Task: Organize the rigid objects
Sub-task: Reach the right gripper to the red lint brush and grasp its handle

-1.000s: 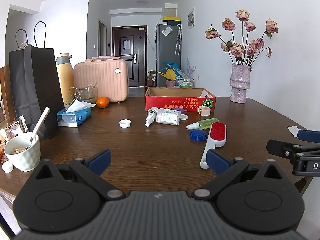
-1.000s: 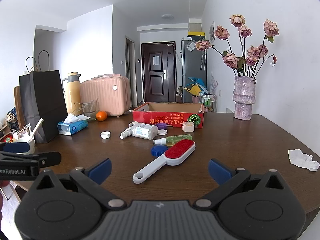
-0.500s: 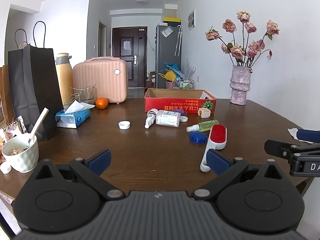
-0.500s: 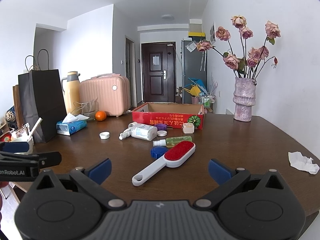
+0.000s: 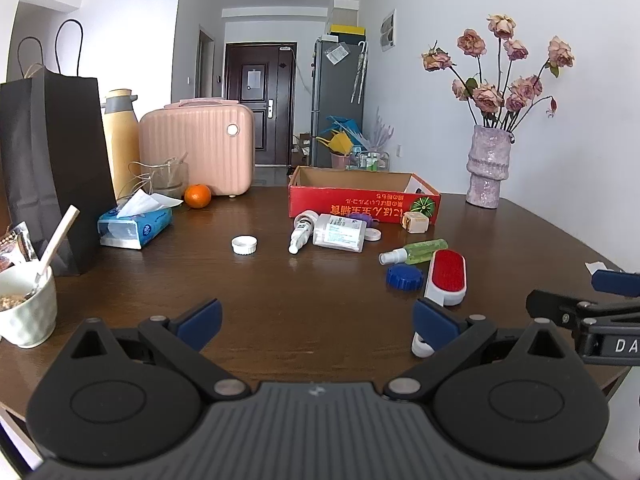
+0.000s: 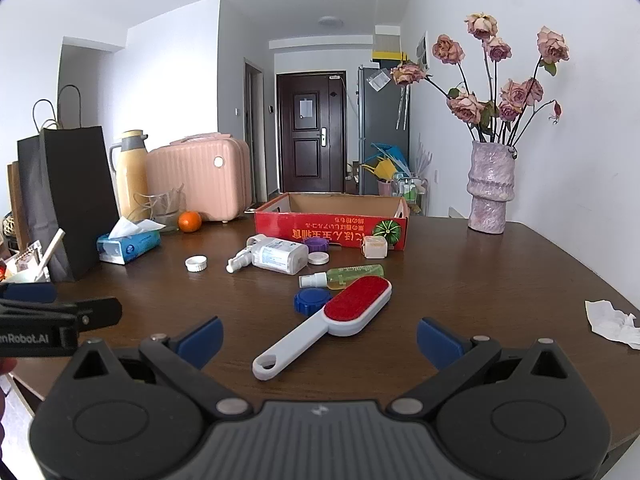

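Note:
A red-and-white lint brush (image 6: 332,320) lies on the brown table (image 6: 480,288) in front of my open, empty right gripper (image 6: 320,338); it also shows in the left wrist view (image 5: 444,284). Behind it lie a blue cap (image 6: 311,301), a green spray bottle (image 6: 344,274), a white pump bottle (image 6: 276,258), a purple cap (image 6: 317,245), a white lid (image 6: 196,264) and a small beige cube (image 6: 375,247). An open red cardboard box (image 6: 332,224) stands behind them. My left gripper (image 5: 316,320) is open and empty, left of the brush.
A black paper bag (image 5: 52,160), tissue pack (image 5: 134,226), white bowl with spoon (image 5: 24,308), yellow flask (image 5: 120,136), pink case (image 5: 198,148) and orange (image 5: 197,196) stand at the left. A vase of roses (image 6: 490,188) and crumpled tissue (image 6: 612,322) are at the right.
Both grippers have moved slightly forward toward the objects. Nothing on the table has moved, and both stay open.

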{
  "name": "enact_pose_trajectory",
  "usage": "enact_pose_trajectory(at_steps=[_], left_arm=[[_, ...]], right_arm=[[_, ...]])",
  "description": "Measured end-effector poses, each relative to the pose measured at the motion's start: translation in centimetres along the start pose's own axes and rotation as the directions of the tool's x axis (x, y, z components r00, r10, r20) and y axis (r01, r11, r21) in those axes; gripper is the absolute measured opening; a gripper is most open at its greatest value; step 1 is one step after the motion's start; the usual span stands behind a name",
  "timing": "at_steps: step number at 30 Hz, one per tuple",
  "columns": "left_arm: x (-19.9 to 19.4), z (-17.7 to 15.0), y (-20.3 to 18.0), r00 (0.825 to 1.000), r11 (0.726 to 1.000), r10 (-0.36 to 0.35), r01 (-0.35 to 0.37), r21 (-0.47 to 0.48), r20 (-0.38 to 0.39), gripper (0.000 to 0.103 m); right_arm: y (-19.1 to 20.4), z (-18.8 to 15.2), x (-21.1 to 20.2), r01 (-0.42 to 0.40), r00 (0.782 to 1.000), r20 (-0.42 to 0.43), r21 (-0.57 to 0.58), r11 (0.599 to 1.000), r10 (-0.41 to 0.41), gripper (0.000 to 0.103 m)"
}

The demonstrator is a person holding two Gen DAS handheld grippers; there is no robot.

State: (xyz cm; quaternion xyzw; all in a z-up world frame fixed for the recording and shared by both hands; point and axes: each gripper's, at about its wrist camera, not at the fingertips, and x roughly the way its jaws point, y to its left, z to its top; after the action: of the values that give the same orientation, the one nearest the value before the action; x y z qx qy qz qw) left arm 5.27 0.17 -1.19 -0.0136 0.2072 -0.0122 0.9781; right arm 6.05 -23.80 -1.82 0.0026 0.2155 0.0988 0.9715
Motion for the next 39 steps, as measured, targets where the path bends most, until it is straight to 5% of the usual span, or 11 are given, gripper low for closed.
enact_pose_trajectory(at_steps=[39], left_arm=[[15.7,3.3,3.3,0.983,0.998,0.031,-0.039,-0.045,-0.18,0.103]], right_arm=[[-1.3,2.0,17.5,0.069,0.971,-0.232,0.01,0.998,-0.064,0.103]])
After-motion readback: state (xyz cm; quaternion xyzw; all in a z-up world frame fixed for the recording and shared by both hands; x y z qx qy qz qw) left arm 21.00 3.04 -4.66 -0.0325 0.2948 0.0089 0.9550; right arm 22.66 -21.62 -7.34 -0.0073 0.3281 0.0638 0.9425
